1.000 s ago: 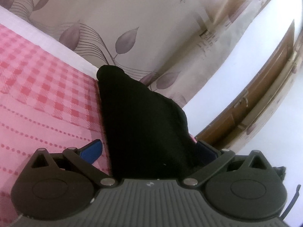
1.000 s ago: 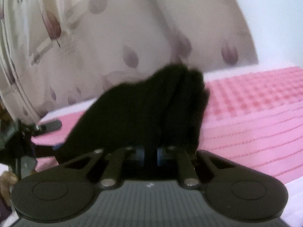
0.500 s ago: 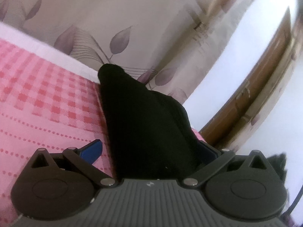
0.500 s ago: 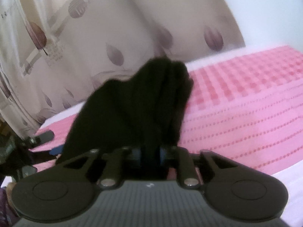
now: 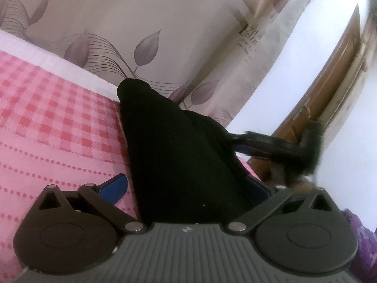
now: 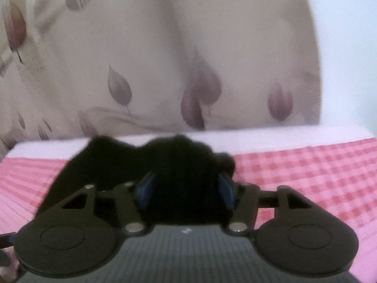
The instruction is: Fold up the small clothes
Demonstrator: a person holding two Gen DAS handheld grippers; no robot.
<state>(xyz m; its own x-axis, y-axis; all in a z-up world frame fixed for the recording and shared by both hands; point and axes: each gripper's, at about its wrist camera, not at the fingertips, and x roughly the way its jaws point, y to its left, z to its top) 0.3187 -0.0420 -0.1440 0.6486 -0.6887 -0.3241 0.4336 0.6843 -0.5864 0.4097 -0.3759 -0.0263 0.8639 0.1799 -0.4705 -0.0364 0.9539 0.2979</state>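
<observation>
Garment [image 5: 179, 162] black, bunched on the pink bed [image 5: 54, 122] | my left gripper [image 5: 188, 186] jaws spread, cloth between unpinched | my right gripper [image 6: 186, 188] jaws opening around cloth, releasing the fold.

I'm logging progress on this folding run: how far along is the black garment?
Done: the black garment looks gathered into a narrow bundle on the pink checked bedspread. In hand: the right hand-held gripper is opening around it; the left hand-held gripper stands open astride it. Left: letting go completely, checking the fold.
</observation>
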